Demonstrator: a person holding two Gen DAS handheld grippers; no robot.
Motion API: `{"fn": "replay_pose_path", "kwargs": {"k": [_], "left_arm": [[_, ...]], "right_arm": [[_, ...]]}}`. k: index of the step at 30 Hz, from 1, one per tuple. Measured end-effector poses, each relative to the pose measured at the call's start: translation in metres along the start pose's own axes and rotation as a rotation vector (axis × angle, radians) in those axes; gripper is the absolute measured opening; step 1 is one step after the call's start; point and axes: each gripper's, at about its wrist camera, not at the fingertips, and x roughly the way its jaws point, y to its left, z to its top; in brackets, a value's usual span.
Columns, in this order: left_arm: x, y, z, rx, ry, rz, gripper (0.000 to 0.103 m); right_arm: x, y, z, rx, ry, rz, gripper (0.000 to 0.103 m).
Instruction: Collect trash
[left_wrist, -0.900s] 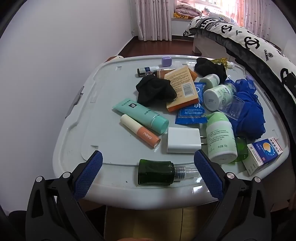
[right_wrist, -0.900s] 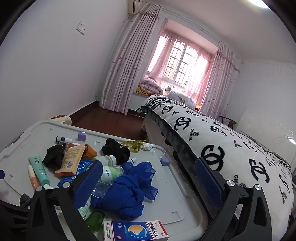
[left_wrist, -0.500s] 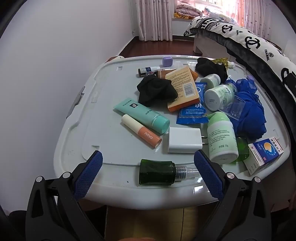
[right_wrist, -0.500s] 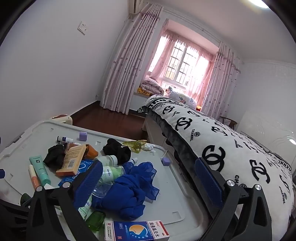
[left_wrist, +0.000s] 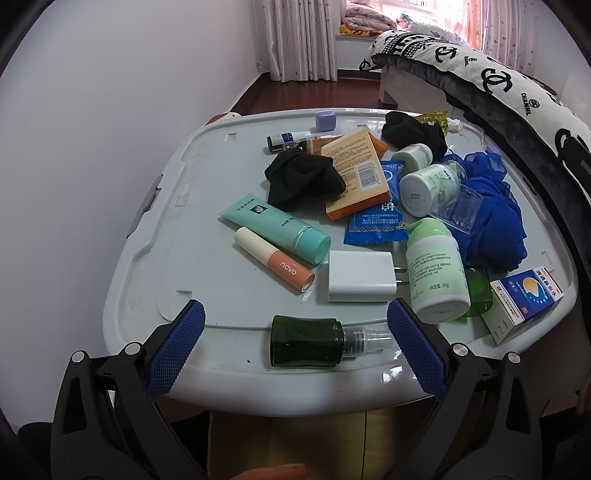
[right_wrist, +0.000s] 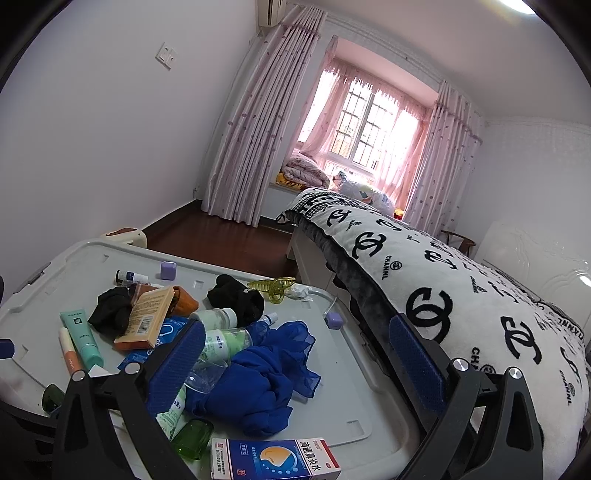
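Observation:
A grey box lid (left_wrist: 155, 266) carries the clutter. At its near edge lies a dark green spray bottle (left_wrist: 306, 345), right in front of my left gripper (left_wrist: 295, 306), which is open and holds nothing. Behind the bottle are a white charger (left_wrist: 360, 276), a teal tube (left_wrist: 277, 229), a peach tube (left_wrist: 275, 264), a blue sachet (left_wrist: 373, 221) and an orange box (left_wrist: 356, 173). My right gripper (right_wrist: 297, 325) hangs open above a blue mesh cloth (right_wrist: 258, 380), also with nothing in it. A crumpled tissue (right_wrist: 297, 291) and a yellow hair clip (right_wrist: 271, 286) sit at the far edge.
A bed with a black-and-white blanket (right_wrist: 461, 295) runs close along the lid's right side. A white wall (left_wrist: 92, 147) stands on the left. Black cloths (left_wrist: 303, 177), white-green bottles (left_wrist: 436, 273), a clear cup (left_wrist: 458, 212) and a medicine box (left_wrist: 524, 299) crowd the lid's right half.

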Motion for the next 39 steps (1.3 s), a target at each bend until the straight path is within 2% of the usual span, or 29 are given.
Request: {"fn": "replay_pose_path", "kwargs": {"k": [6, 15, 22, 25, 27, 28, 33, 36, 39], "left_arm": [[0.000, -0.001, 0.000, -0.003, 0.006, -0.019, 0.097], [-0.016, -0.003, -0.002, -0.040, -0.005, -0.121, 0.097], [-0.050, -0.009, -0.002, -0.012, -0.053, -0.091, 0.097], [-0.073, -0.004, -0.004, -0.002, -0.096, -0.036, 0.097], [-0.087, 0.008, -0.004, -0.004, -0.153, 0.037, 0.097], [-0.095, 0.021, -0.002, -0.018, -0.191, 0.090, 0.097], [-0.120, 0.079, 0.020, -0.092, -0.318, 0.227, 0.097], [-0.124, 0.108, 0.031, -0.135, -0.380, 0.282, 0.097], [-0.118, 0.123, 0.030, -0.169, -0.393, 0.307, 0.097]], "right_arm": [[0.000, 0.001, 0.001, 0.005, 0.003, 0.002, 0.098], [0.010, 0.000, -0.006, 0.031, 0.057, 0.020, 0.098], [0.002, 0.000, -0.005, 0.021, 0.015, -0.003, 0.098], [-0.003, -0.002, -0.004, 0.021, -0.004, -0.006, 0.098], [-0.008, -0.004, -0.002, 0.028, -0.017, -0.001, 0.098], [-0.010, -0.005, -0.002, 0.034, -0.022, 0.005, 0.098], [-0.016, -0.004, -0.002, 0.031, -0.041, 0.021, 0.098], [-0.018, 0.002, -0.004, 0.004, -0.055, 0.016, 0.098], [-0.018, 0.009, -0.005, -0.015, -0.066, 0.022, 0.098]]}}
